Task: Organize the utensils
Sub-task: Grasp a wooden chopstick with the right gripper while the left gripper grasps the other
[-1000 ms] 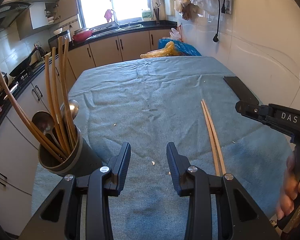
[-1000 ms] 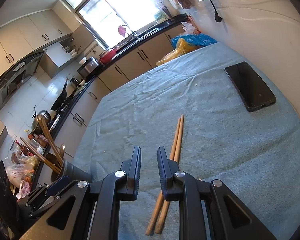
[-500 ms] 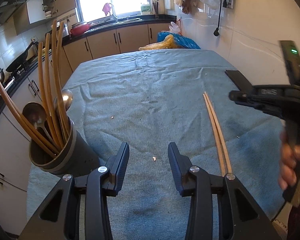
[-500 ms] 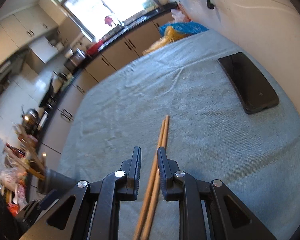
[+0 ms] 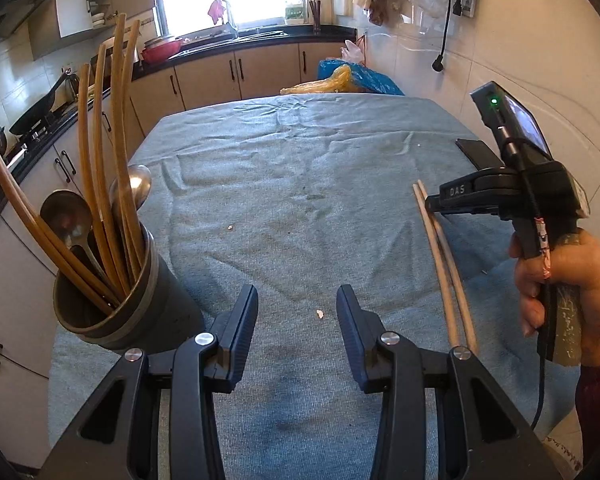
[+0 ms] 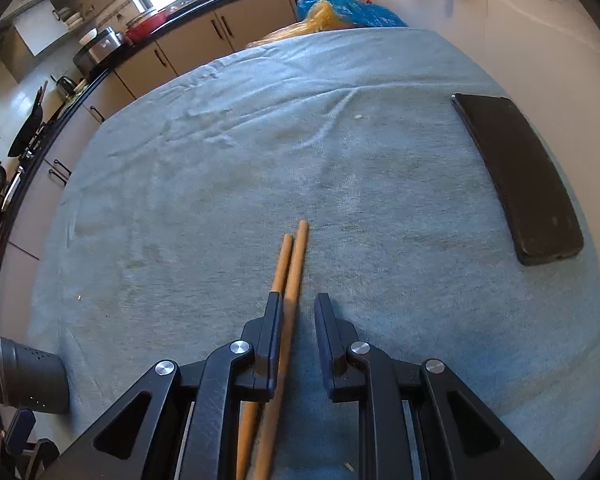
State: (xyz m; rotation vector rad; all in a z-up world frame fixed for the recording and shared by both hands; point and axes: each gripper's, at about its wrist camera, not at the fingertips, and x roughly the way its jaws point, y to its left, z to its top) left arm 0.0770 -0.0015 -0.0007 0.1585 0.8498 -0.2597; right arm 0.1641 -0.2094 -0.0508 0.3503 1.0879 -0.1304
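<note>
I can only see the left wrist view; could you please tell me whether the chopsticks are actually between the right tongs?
Observer: Only partly: in the right wrist view one of the chopsticks lies in the gap of the right tongs; the other runs under its left finger.
Operator: Are the tongs shut on them?
Observer: No, they stand open; cloth shows between that chopstick and the right finger.
Operator: Is the phone in the way?
Observer: No, the phone lies flat farther right, apart from the chopsticks.
</note>
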